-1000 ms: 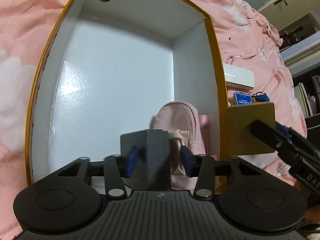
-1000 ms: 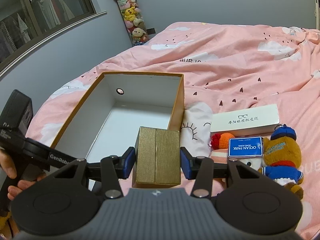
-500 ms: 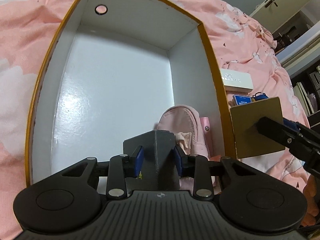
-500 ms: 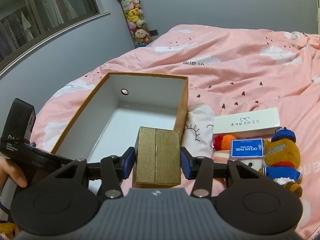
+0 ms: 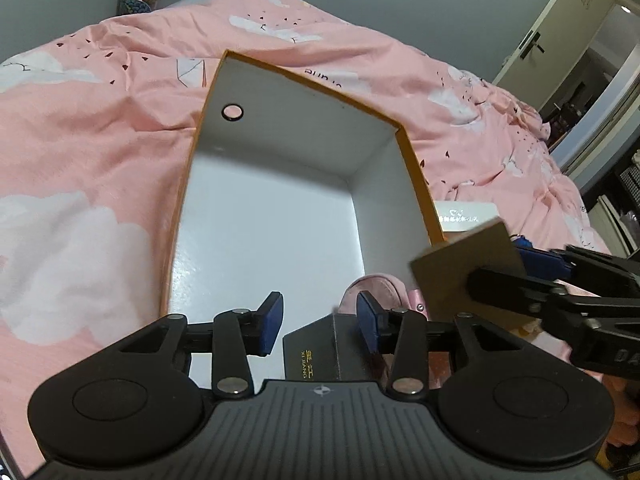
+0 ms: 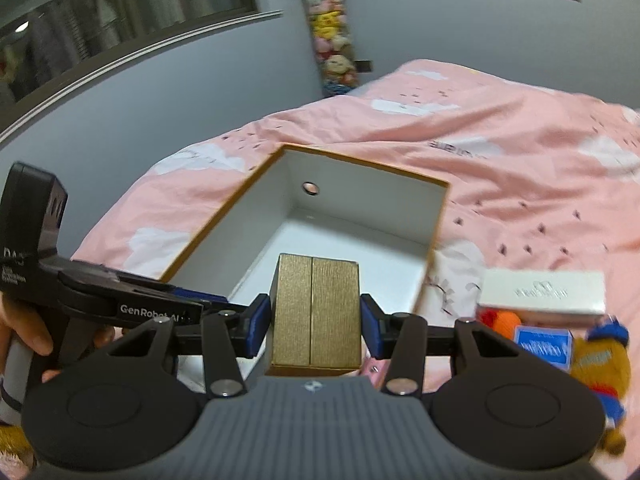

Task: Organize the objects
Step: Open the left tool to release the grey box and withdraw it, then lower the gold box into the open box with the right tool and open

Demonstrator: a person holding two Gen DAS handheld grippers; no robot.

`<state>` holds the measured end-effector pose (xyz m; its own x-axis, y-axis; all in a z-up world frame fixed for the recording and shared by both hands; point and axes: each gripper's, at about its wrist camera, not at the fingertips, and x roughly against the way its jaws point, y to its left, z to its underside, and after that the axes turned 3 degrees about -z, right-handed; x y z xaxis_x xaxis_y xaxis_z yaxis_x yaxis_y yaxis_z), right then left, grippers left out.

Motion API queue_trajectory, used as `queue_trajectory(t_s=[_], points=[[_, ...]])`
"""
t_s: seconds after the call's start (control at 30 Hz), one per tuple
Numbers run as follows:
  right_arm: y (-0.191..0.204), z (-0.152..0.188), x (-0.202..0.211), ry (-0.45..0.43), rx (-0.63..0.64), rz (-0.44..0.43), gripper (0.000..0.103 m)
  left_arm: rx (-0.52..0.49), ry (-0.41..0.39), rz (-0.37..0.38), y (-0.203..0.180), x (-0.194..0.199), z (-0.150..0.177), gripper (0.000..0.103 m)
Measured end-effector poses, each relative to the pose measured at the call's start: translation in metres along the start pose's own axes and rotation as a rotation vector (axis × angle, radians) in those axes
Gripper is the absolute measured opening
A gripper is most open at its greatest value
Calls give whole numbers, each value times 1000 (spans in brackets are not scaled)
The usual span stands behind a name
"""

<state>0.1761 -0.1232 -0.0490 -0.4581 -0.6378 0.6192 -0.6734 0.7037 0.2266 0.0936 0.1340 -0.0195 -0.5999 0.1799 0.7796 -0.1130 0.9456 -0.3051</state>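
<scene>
An open cardboard box with an orange rim (image 5: 416,184) and a white inside lies on the bed. At its near end a dark grey box (image 5: 320,352) with gold lettering rests beside a pink pouch (image 5: 376,288). My left gripper (image 5: 320,324) hovers just above the grey box. Its jaws are opening and the left pad stands clear of the box. My right gripper (image 6: 314,330) is shut on a gold box (image 6: 316,316) and holds it above the near right corner of the cardboard box (image 6: 224,220). From the left wrist, the gold box (image 5: 460,256) shows at the right.
The pink bedspread (image 5: 80,140) surrounds the box. Right of it lie a white glasses case (image 6: 544,292), a blue card (image 6: 542,346), an orange knitted toy (image 6: 500,318) and a brown plush toy (image 6: 600,360). A person's hand (image 6: 28,332) grips the left tool.
The left jaws closed on the grey box, then spread apart and rose, tilting up, with the grey box left in the cardboard box. The right gripper carried the gold box slightly up and over.
</scene>
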Motion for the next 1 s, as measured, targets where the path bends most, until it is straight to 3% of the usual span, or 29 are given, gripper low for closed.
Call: queue_trajectory(t_s=[0.13,0.2,0.37,0.57,0.67,0.83,1.0], points=[[6,-12,-16,12,96,-41,50,-19,-84,-63,1,16,-3,48],[7,-18,-24,19,154,-58,50,4,-118,-41,8,26,-8,48],[7,-32,-47,75,291,-136,50,17,-141,-27,15,34,-17,48],[14,-41,-75,159,352,-222,50,57,-184,-42,26,34,-22,48],[27,-39,-91,208,368,-268,50,67,-191,-49,32,33,-25,48],[52,-27,-114,296,506,-358,49,73,-189,-52,36,31,-24,48],[59,-25,-140,413,487,-324,50,75,-186,-57,39,28,-22,48]])
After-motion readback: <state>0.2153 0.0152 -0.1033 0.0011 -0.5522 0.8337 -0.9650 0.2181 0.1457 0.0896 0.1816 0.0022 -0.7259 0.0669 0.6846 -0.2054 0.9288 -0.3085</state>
